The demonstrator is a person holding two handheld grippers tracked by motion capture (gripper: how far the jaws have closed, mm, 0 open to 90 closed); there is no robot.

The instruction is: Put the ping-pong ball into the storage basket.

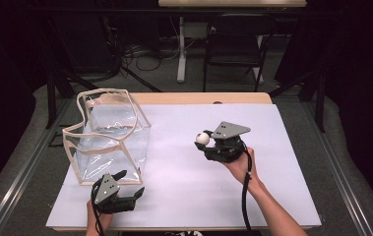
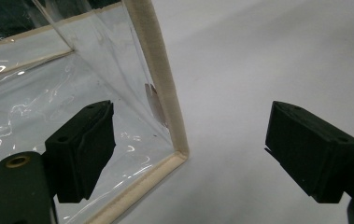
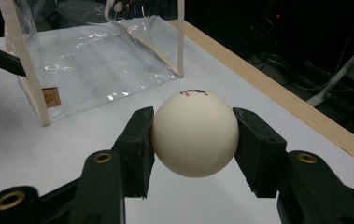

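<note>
While my right gripper [image 3: 194, 135] pinches the white ball [image 3: 194, 134] above mid-tabletop, pickup's done — the drop into the clear bag [image 1: 108, 135] remains. Left gripper [image 1: 127, 184] gapes wide at the bag's near corner — by the tabletop's left edge.

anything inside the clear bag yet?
Nothing visible inside the clear bag: through its walls, just the bag's own floor and the white table cover. The white ball is outside, clamped in the right tongs. Creases and glare blur some spots.
</note>
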